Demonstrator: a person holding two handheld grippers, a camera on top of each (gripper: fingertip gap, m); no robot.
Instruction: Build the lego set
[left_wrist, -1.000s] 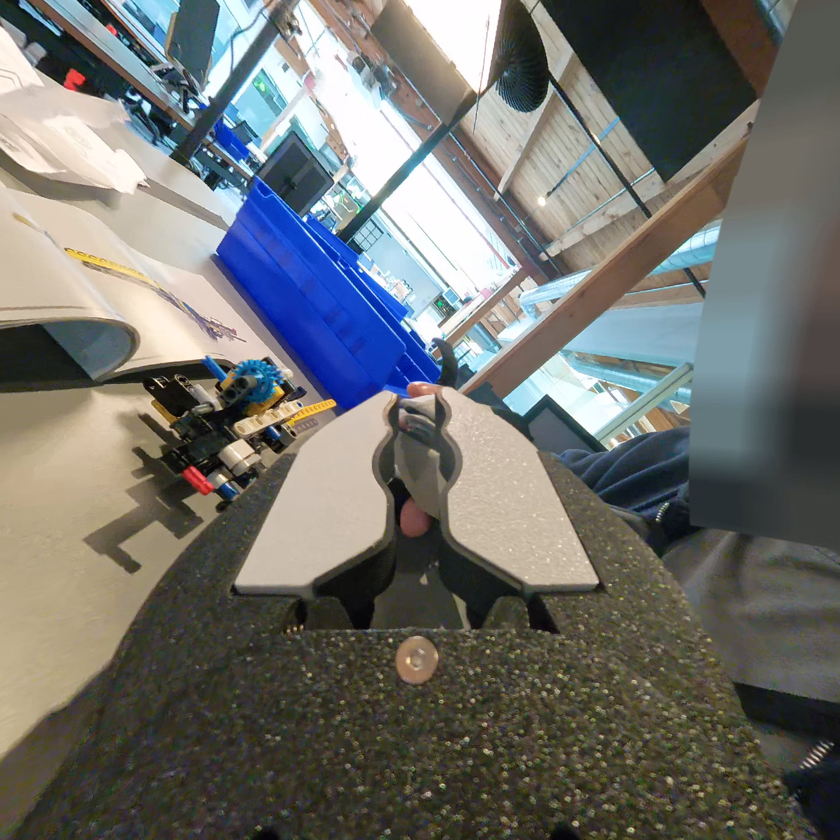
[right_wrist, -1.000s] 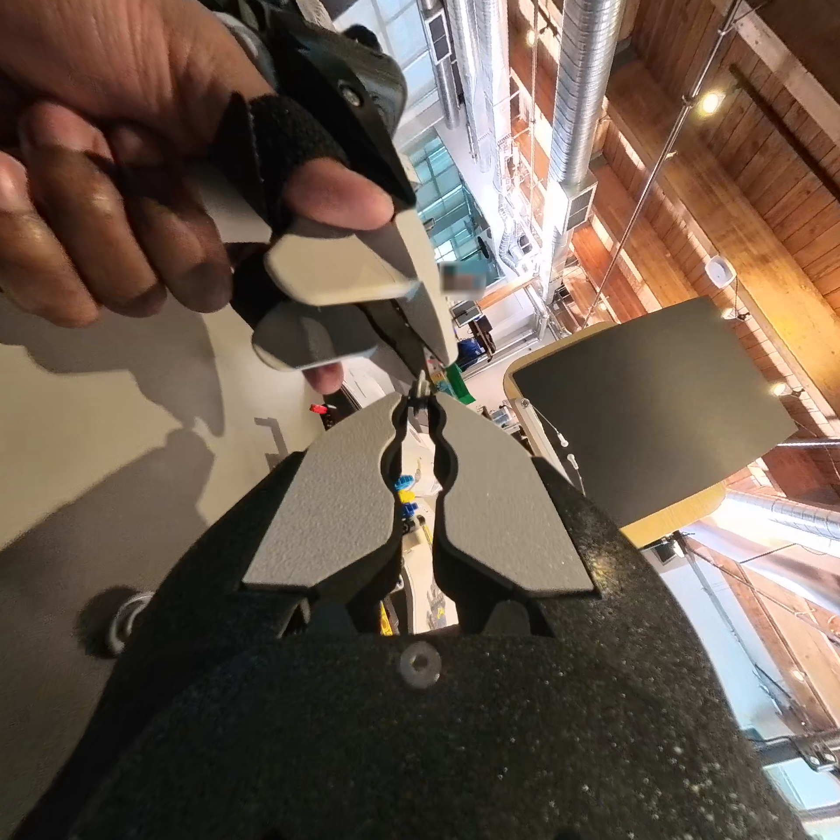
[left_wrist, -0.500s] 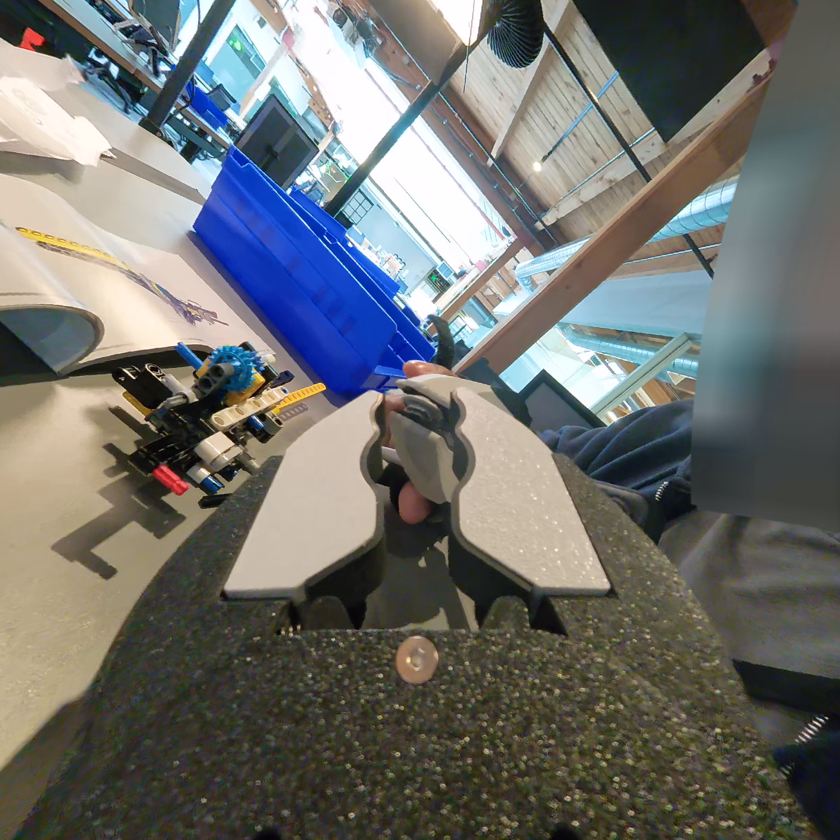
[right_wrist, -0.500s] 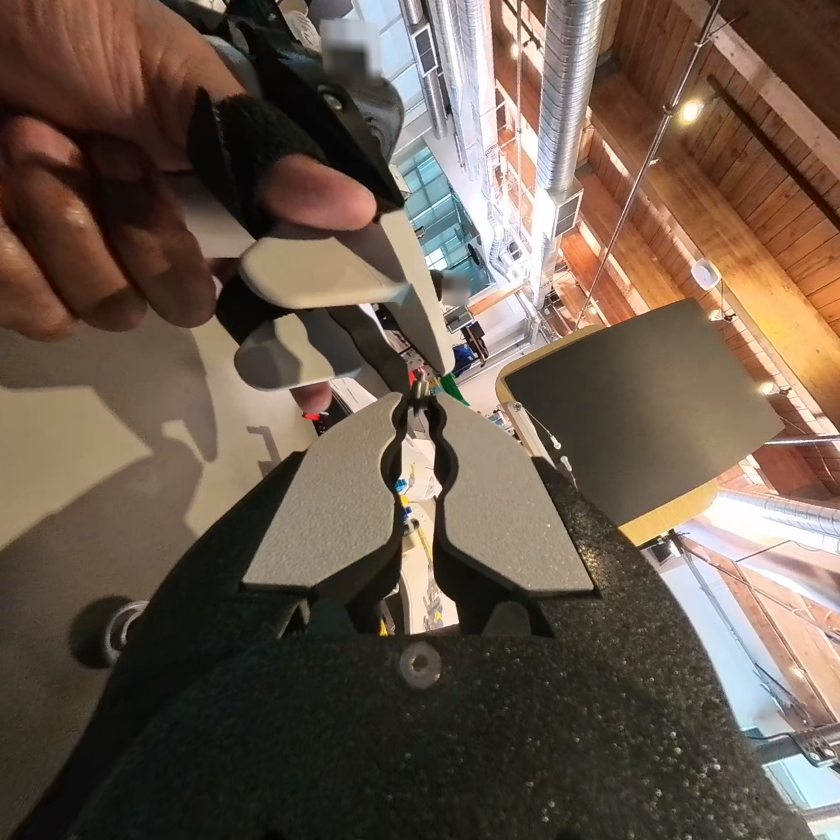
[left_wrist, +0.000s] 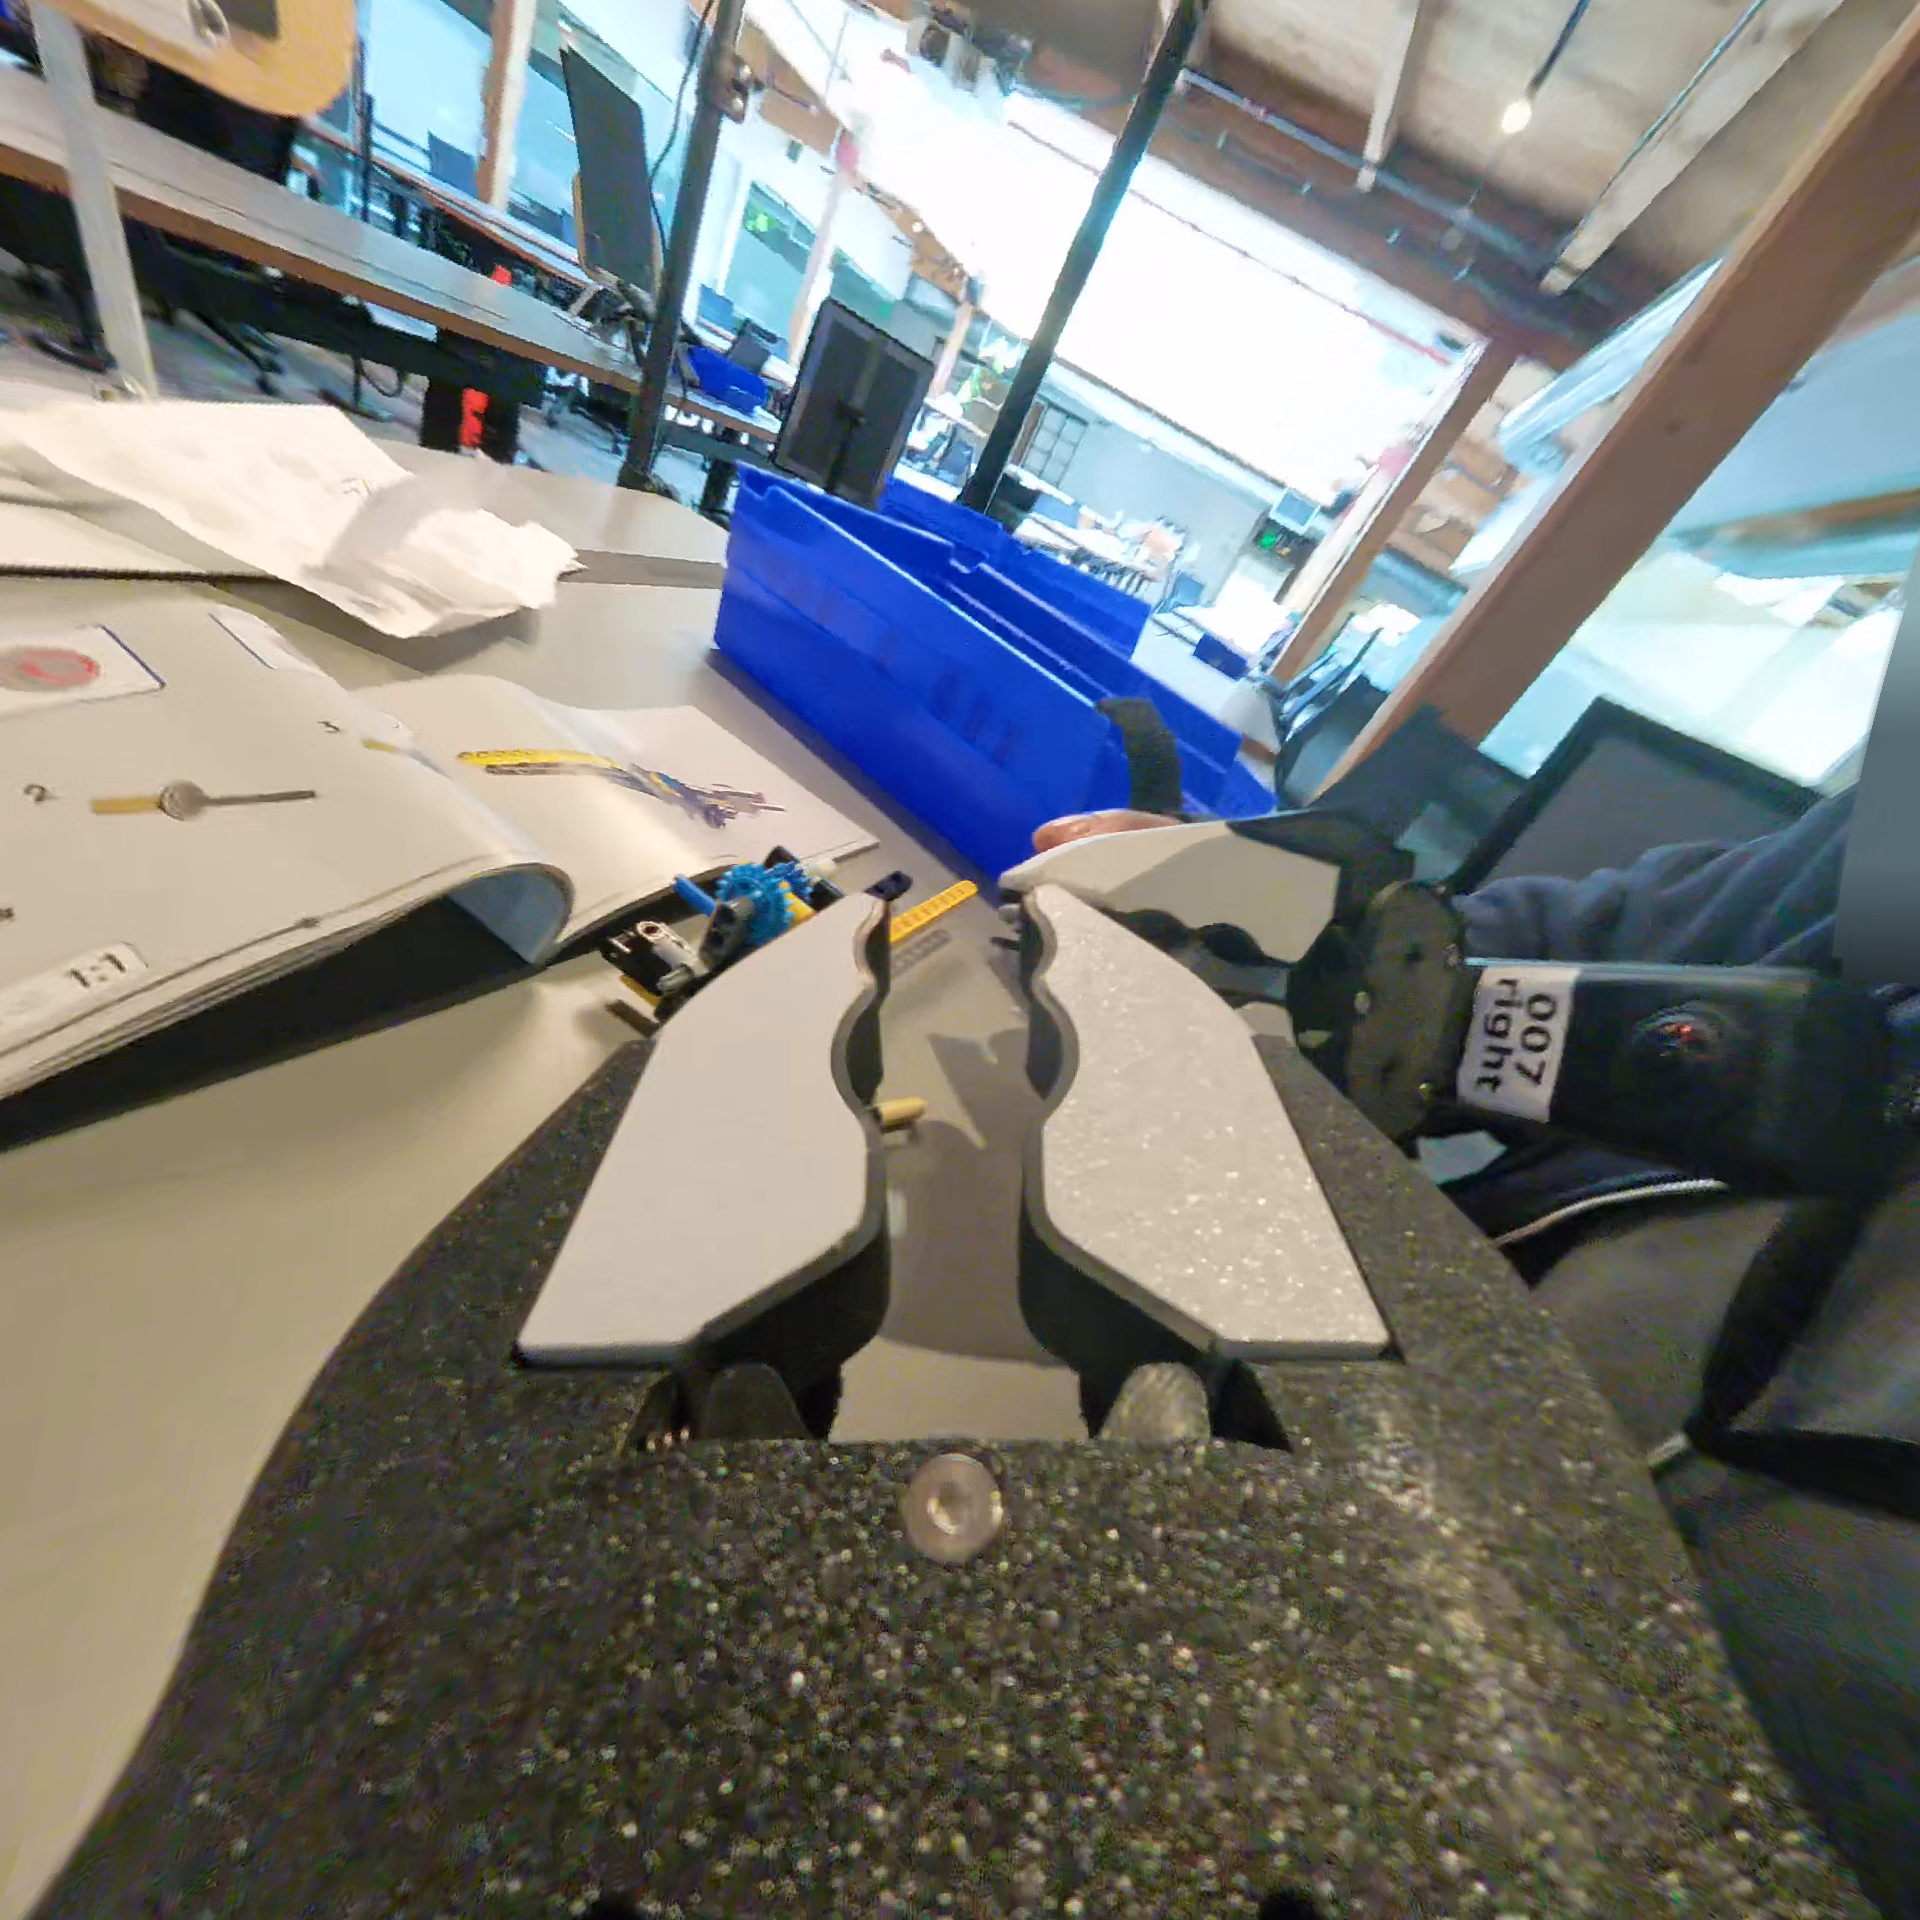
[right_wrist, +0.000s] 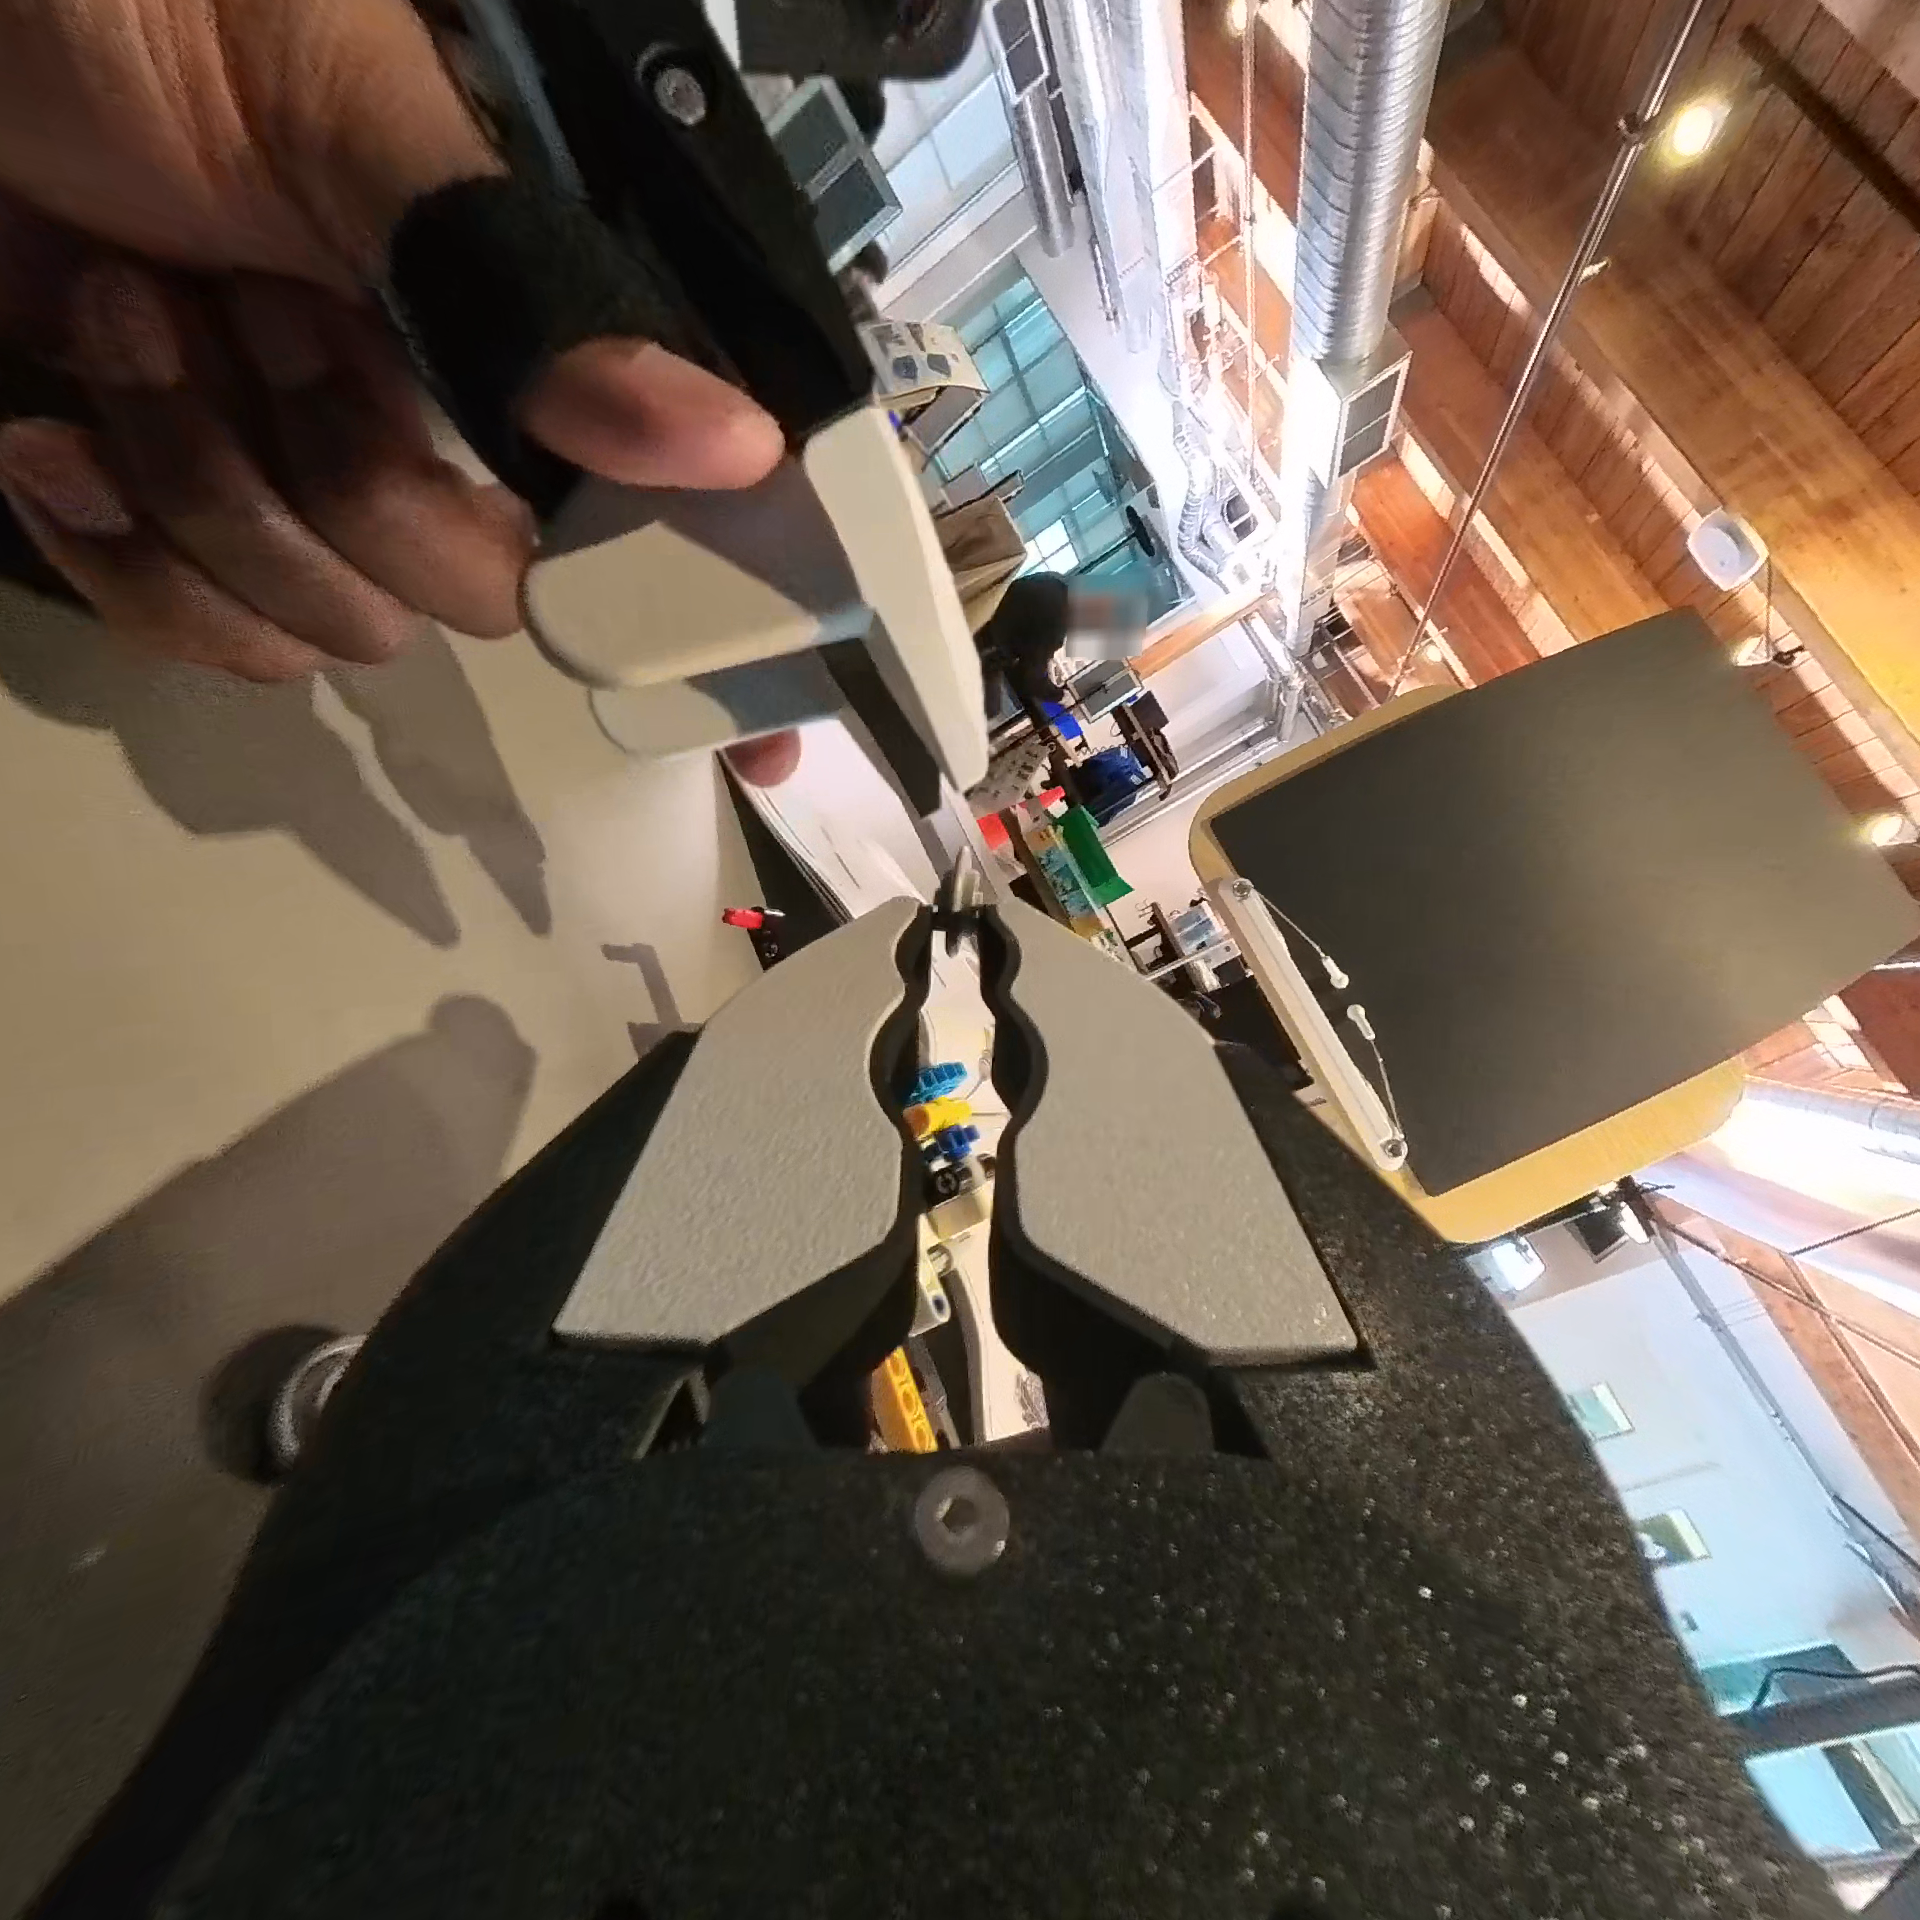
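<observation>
My left gripper (left_wrist: 951, 909) is open and empty, low over the grey table (left_wrist: 260, 1247). A small tan pin (left_wrist: 902, 1110) lies on the table between its fingers. The part-built lego model (left_wrist: 732, 914), black with a blue gear and a yellow beam (left_wrist: 935, 896), sits just beyond the left finger, partly hidden. My right gripper (right_wrist: 958, 920) is shut on a small light grey piece (right_wrist: 961, 894). It also shows in the left wrist view (left_wrist: 1023, 885), coming in from the right. The model (right_wrist: 940, 1122) shows through the right gripper's fingers. The left gripper's fingers (right_wrist: 894, 582) are above, held by a hand.
An open instruction booklet (left_wrist: 312, 810) lies left of the model, with crumpled paper (left_wrist: 395, 540) behind it. Blue bins (left_wrist: 914, 675) stand at the back. A red pin (right_wrist: 750, 916) lies on the table. A person's dark sleeve (left_wrist: 1662, 914) is at the right. Less than 4 cm separates the two grippers' tips.
My left gripper has opened and tipped down toward the table. The right gripper's tip, earlier between the left fingers, is now off to their right, still holding the small grey piece.
</observation>
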